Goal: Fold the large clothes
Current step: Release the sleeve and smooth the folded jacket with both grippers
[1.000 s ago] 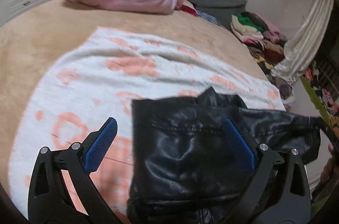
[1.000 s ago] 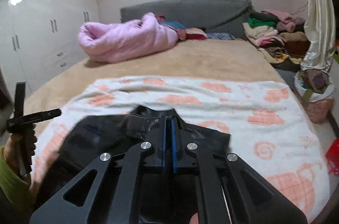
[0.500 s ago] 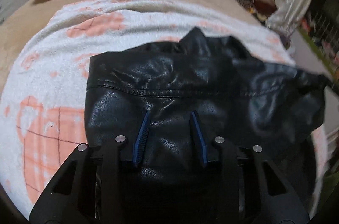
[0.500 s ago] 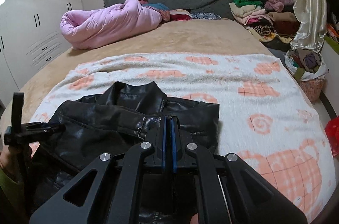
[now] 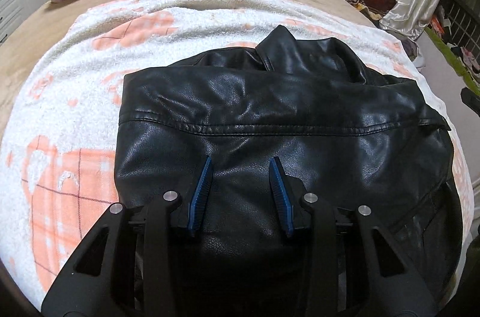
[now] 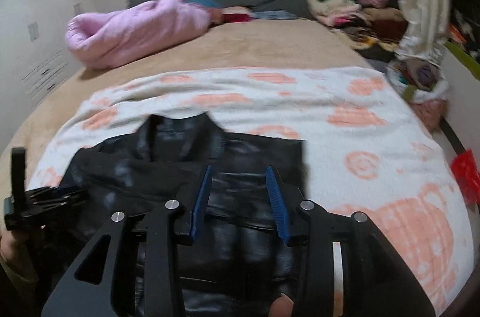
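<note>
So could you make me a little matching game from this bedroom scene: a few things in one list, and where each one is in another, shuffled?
Things:
1. black leather jacket
2. pink quilt
3. pile of clothes
4. white and orange blanket

Places:
A. rolled up at the far left of the bed
B. spread flat over the near part of the tan bed cover
C. heaped at the far right, beside the grey headboard
D. lying folded on the blanket, just ahead of both grippers

Pairs: 1-D, 2-A, 3-C, 4-B
</note>
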